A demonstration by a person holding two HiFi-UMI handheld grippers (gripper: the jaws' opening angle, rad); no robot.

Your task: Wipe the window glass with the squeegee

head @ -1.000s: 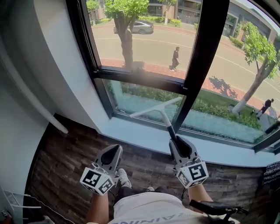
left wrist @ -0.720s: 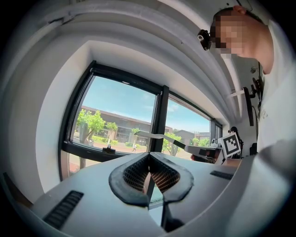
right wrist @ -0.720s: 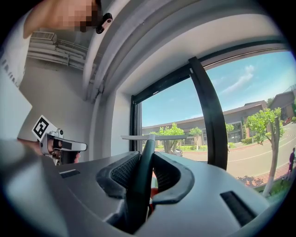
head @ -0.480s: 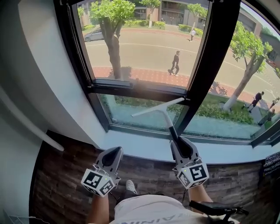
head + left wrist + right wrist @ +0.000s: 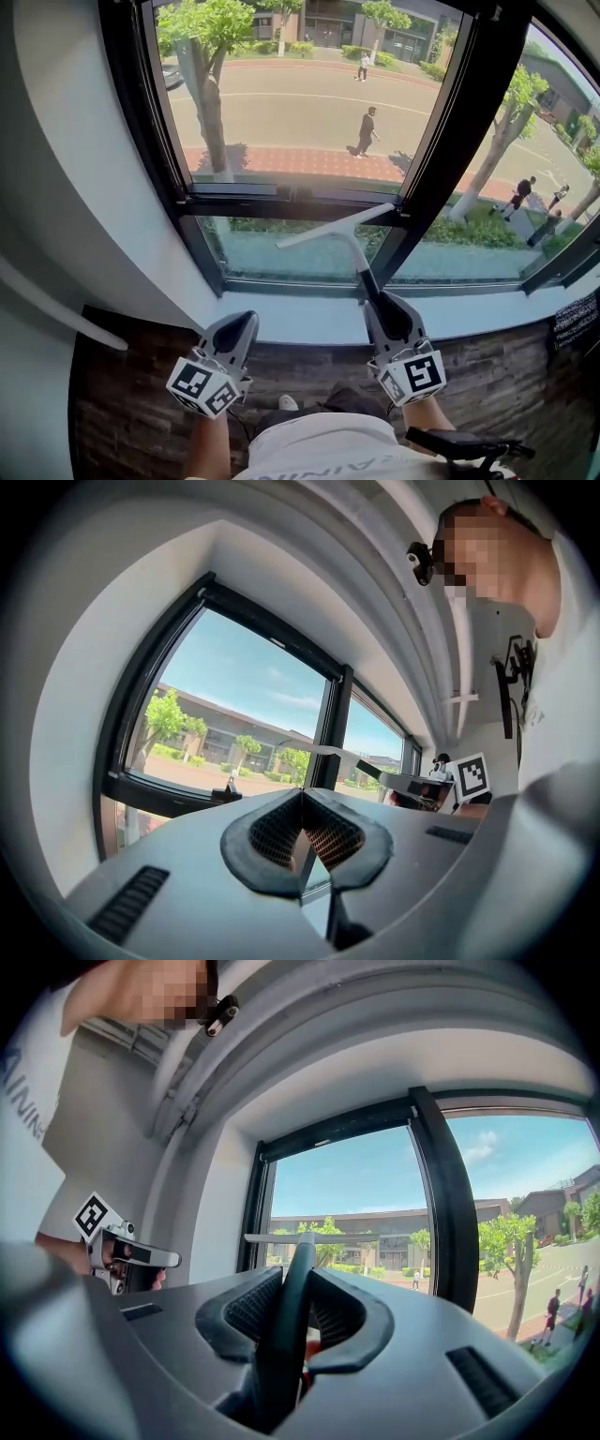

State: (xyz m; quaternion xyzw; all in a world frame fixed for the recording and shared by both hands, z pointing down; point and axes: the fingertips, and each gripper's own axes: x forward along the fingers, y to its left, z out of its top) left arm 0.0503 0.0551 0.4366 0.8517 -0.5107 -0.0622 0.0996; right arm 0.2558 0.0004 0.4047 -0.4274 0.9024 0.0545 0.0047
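Observation:
A squeegee (image 5: pixel 352 241) with a black handle and a pale blade (image 5: pixel 334 226) is held by my right gripper (image 5: pixel 385 310), which is shut on the handle. The blade lies in front of the lower pane of the window glass (image 5: pixel 300 103), near the horizontal frame bar; touching or apart, I cannot tell. In the right gripper view the squeegee's handle (image 5: pixel 291 1326) runs up between the jaws to the blade (image 5: pixel 319 1237). My left gripper (image 5: pixel 235 333) hangs low at the left, shut and empty; its jaws meet in the left gripper view (image 5: pixel 302 832).
A black vertical mullion (image 5: pixel 450 122) divides the panes just right of the blade. A pale window sill (image 5: pixel 300 323) runs below the glass, with a dark wall panel (image 5: pixel 122 394) under it. A white wall (image 5: pixel 56 187) stands at the left.
The head view has tilted up and shifted, showing more of the upper pane. The squeegee blade has risen slightly toward the horizontal frame bar. Both grippers keep their states.

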